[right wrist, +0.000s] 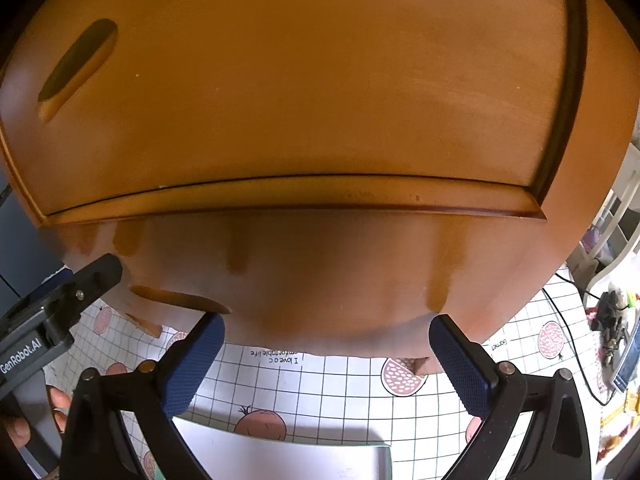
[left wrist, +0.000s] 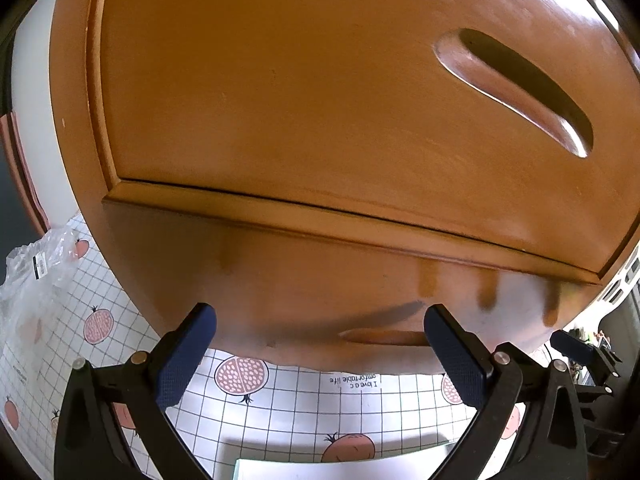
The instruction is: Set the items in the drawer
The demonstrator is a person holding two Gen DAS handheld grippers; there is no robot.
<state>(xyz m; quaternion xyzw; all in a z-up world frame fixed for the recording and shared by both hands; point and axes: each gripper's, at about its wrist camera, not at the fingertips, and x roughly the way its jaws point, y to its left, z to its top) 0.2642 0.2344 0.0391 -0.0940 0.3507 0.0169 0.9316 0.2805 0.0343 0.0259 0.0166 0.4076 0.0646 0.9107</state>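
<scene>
Left wrist view was almost filled by the brown wooden drawer (left wrist: 320, 92), shut, its front flush in the cabinet frame with only a thin dark seam along its lower edge. The carved slot handle (left wrist: 516, 88) sat at about two o'clock. The left gripper (left wrist: 320, 356) hung just before the cabinet's lower panel at six o'clock, its blue-padded fingers (left wrist: 184, 364) spread wide with nothing between them. Under it lay a white gridded tablecloth (left wrist: 304, 392) printed with pomegranates, and a pale flat item (left wrist: 340, 470) showed at the bottom edge, only partly in frame. A crumpled clear plastic bag (left wrist: 36, 268) lay at nine o'clock. The other tool's tip was visible at four o'clock.

In the right wrist view the same drawer front (right wrist: 320, 88) blocked everything ahead, with the handle (right wrist: 80, 64) at ten o'clock. The right gripper (right wrist: 328, 360) also stood with its tongs well apart and empty, close to the lower panel. A grey flat item (right wrist: 288, 460) lay on the cloth (right wrist: 344, 380) between the fingers at six o'clock. At eight o'clock the left tool's black body (right wrist: 48, 320) crossed the frame, a hand (right wrist: 24, 420) gripping it. A black cable (right wrist: 568, 344) and cluttered white shelving (right wrist: 612, 240) sat at three to four o'clock.
</scene>
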